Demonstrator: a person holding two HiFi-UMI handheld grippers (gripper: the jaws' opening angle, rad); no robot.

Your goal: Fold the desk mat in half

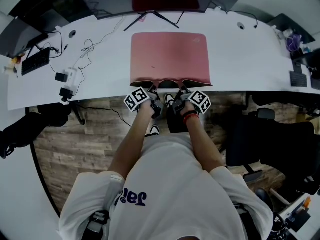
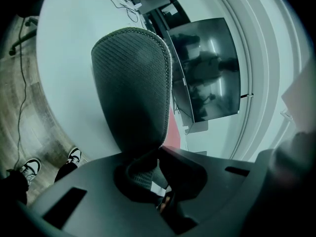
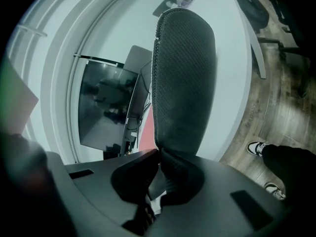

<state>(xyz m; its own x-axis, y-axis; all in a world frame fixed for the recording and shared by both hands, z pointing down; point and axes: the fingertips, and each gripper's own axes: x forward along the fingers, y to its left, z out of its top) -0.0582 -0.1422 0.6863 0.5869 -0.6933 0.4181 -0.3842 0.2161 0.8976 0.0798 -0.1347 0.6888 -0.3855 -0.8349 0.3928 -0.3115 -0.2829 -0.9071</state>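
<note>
Both claws are clamped on the desk mat (image 1: 169, 54). L gripper (image 1: 153, 88) and R gripper (image 1: 182, 88) each pinch its near edge, side by side w/ a small gap betw them, right at the desk's near edge. From here I see the mat lying pink side up on the white desk (image 1: 240, 59), around the middle, w/ its long axis running left-right, parallel to the near edge. The pinched edge is curled upward, and the dark mesh underside faces both gripper views.
</note>
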